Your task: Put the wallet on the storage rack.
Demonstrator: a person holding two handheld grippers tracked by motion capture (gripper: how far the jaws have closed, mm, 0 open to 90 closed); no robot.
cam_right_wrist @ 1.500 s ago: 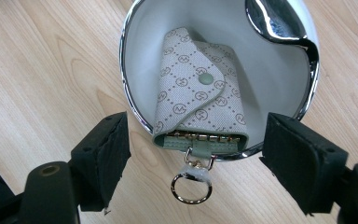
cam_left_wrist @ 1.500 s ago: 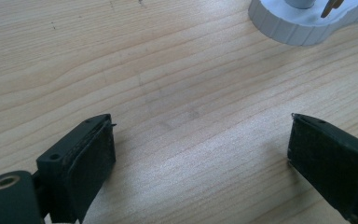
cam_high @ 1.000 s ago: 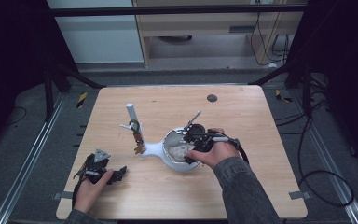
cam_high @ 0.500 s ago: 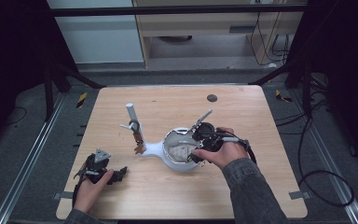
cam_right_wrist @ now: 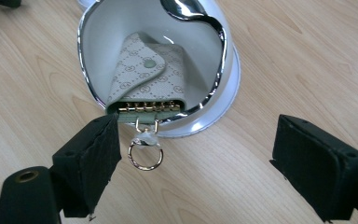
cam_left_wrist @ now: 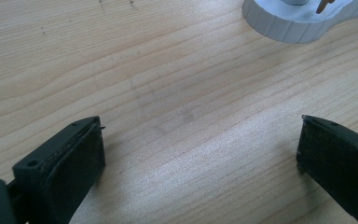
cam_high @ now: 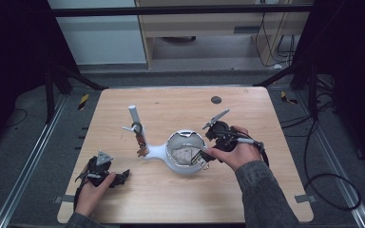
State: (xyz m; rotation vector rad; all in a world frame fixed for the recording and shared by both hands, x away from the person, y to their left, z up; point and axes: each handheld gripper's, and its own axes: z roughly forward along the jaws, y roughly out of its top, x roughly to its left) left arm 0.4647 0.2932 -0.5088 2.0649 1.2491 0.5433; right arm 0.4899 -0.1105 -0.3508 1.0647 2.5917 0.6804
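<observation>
Pale wooden table under a white, chrome-rimmed bowl-shaped dish near centre. Inside the dish, a beige patterned key pouch, its gold ring hanging over the rim. Right gripper just beside the ring, jaws just opened, nothing between. Left gripper near the table's front-left corner, jaws wide apart, empty.

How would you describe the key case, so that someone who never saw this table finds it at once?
On the wooden table, look for the white chrome-rimmed bowl near the middle. The key case lies inside it: beige patterned fabric, snapped shut, its gold ring hanging over the rim. Nothing else in the bowl is cloth.
</observation>
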